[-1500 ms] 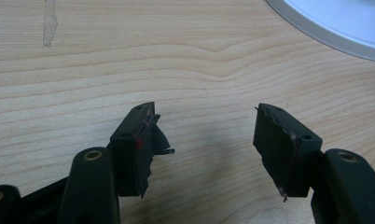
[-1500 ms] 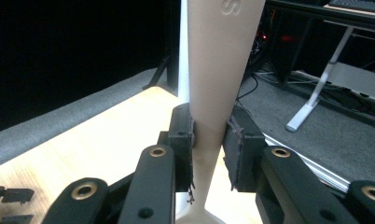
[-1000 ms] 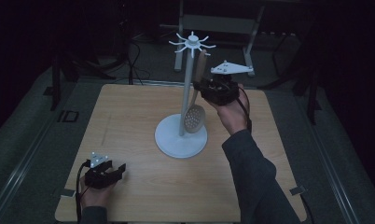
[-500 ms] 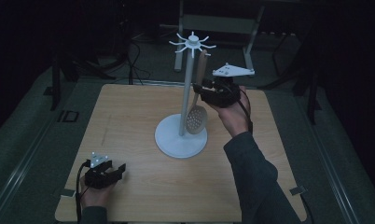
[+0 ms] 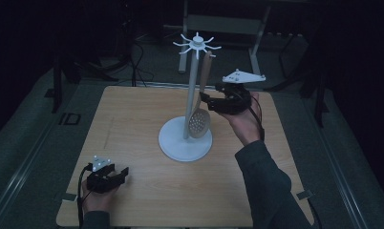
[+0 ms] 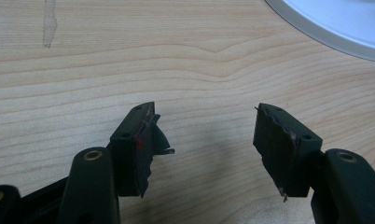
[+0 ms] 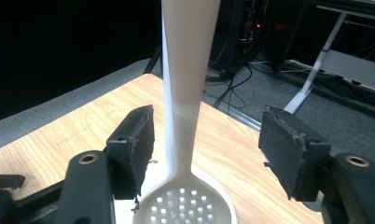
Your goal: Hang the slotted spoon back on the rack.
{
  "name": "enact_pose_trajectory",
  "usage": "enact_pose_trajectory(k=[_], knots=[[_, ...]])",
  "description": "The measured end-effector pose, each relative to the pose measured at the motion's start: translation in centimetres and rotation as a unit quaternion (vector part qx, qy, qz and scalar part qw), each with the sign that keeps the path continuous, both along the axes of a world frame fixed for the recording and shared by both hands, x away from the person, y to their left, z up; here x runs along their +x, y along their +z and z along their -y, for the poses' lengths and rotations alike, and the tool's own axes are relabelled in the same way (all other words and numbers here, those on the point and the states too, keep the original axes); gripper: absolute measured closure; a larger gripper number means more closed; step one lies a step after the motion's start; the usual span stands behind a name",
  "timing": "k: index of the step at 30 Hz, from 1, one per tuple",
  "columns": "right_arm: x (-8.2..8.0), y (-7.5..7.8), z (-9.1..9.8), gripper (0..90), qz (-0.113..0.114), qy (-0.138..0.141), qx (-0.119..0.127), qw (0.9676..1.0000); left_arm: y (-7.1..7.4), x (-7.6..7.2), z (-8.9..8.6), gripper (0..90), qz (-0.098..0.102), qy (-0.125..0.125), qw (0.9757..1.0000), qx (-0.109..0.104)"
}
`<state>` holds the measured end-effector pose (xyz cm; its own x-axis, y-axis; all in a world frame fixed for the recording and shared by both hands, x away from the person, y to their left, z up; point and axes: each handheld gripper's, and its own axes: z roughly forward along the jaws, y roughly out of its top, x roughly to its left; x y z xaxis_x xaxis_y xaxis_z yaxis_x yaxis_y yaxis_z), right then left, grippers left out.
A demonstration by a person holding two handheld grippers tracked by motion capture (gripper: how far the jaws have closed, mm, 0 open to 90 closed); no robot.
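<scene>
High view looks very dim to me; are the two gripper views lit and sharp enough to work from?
High view: dark, surroundings nearly black, yet the slotted spoon and white stand read clearly. Left gripper view: bright, wood grain of the table sharp. Right gripper view: spoon handle washed out by glare, the right tongs, just opened, sharp, backdrop dark.

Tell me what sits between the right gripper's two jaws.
The slotted spoon's handle hangs between the right gripper's open jaws, which have just been opening; neither pad presses it. The right gripper view shows this.
</scene>
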<state>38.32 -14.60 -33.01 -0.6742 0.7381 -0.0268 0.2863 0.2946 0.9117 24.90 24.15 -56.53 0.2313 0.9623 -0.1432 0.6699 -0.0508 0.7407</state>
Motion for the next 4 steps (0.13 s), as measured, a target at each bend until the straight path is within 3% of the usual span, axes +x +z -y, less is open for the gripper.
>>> enact_pose_trajectory(k=[4], knots=[[-0.4,-0.8,1.2,32.2,-0.005,-0.004,-0.001,1.0,0.0,0.0,-0.1,39.7,0.0,0.001,1.0,-0.001]])
